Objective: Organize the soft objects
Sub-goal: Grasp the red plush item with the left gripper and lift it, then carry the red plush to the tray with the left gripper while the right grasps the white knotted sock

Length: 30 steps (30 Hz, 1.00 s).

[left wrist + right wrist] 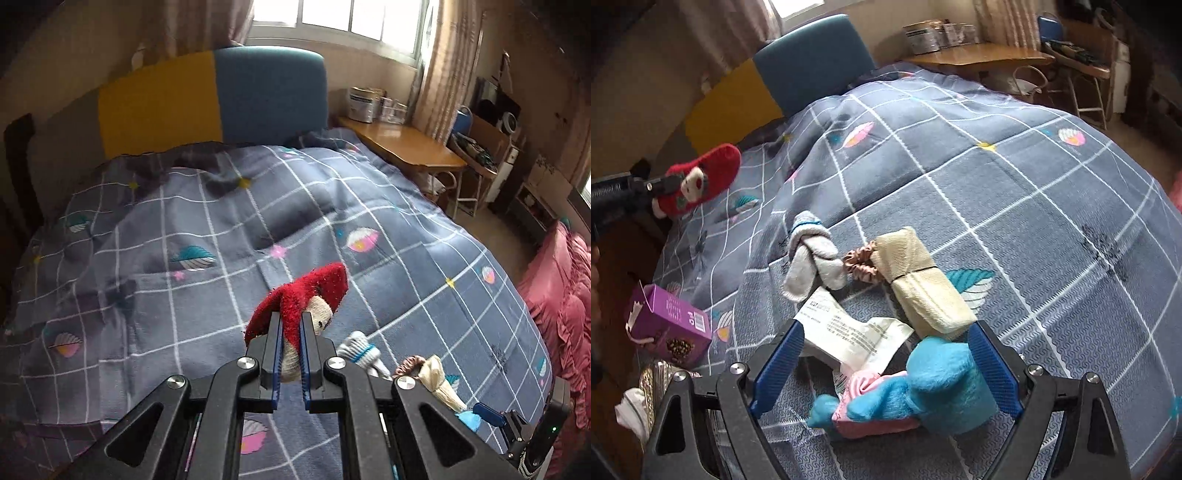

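My left gripper (291, 317) is shut on a red sock with a cream figure (314, 291) and holds it above the blue checked bedspread (184, 229); the sock also shows in the right wrist view (701, 177). My right gripper (886, 332) is open, its jaws standing either side of a blue and pink plush toy (923, 391) with a white label (849, 332). Beyond it lie a beige rolled cloth (919, 280), a pink scrunchie (862, 264) and a knotted grey sock (812, 258).
A purple box (668, 325) lies at the bed's left edge. A yellow and blue headboard (207, 99) stands at the far end. A wooden desk (402, 144) with containers stands beside the bed. Pink bedding (561, 295) lies to the right.
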{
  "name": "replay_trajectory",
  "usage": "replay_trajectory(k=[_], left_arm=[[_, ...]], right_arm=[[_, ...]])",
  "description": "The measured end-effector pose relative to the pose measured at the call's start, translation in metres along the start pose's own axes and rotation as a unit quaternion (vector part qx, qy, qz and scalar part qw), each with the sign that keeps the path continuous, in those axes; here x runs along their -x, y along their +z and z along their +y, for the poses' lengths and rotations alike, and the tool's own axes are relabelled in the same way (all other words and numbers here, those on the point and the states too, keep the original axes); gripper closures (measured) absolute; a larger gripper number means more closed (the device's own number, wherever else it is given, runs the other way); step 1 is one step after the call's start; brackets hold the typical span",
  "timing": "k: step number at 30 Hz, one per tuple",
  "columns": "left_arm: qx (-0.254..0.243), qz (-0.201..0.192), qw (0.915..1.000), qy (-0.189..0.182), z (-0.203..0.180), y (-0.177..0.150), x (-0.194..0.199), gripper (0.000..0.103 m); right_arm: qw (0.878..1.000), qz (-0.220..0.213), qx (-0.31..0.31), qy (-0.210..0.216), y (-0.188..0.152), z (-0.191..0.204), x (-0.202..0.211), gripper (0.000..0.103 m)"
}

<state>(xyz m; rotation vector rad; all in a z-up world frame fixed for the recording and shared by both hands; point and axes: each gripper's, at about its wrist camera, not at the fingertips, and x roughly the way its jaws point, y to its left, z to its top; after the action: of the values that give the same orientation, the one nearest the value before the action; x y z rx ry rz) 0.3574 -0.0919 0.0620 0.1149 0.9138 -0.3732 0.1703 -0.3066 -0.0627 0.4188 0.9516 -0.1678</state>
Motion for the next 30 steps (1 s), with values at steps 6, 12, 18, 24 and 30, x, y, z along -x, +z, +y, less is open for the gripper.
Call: replay_trajectory(k=[6, 12, 18, 24, 30], left_arm=[[0.076, -0.016, 0.9941, 0.076, 0.098, 0.002, 0.040, 0.096], [0.131, -0.028, 0.9817, 0.135, 0.186, -0.039, 0.085, 0.096], [0.197, -0.030, 0.9660, 0.165, 0.255, -0.116, 0.126, 0.096], [0.259, -0.034, 0.9477, 0.183, 0.291, -0.217, 0.165, 0.096], [0.320, -0.014, 0.9280, 0.190, 0.308, -0.314, 0.176, 0.096]], right_arm=[[0.999, 0.021, 0.041, 0.002, 0.029, 0.028, -0.033, 0.012], [0.997, 0.029, 0.071, -0.008, 0.065, 0.055, -0.065, 0.012], [0.993, 0.061, 0.095, -0.031, 0.081, 0.077, -0.109, 0.012], [0.986, 0.102, 0.123, -0.056, 0.069, 0.089, -0.147, 0.039], [0.980, 0.094, 0.154, -0.085, 0.057, 0.096, -0.152, 0.063]])
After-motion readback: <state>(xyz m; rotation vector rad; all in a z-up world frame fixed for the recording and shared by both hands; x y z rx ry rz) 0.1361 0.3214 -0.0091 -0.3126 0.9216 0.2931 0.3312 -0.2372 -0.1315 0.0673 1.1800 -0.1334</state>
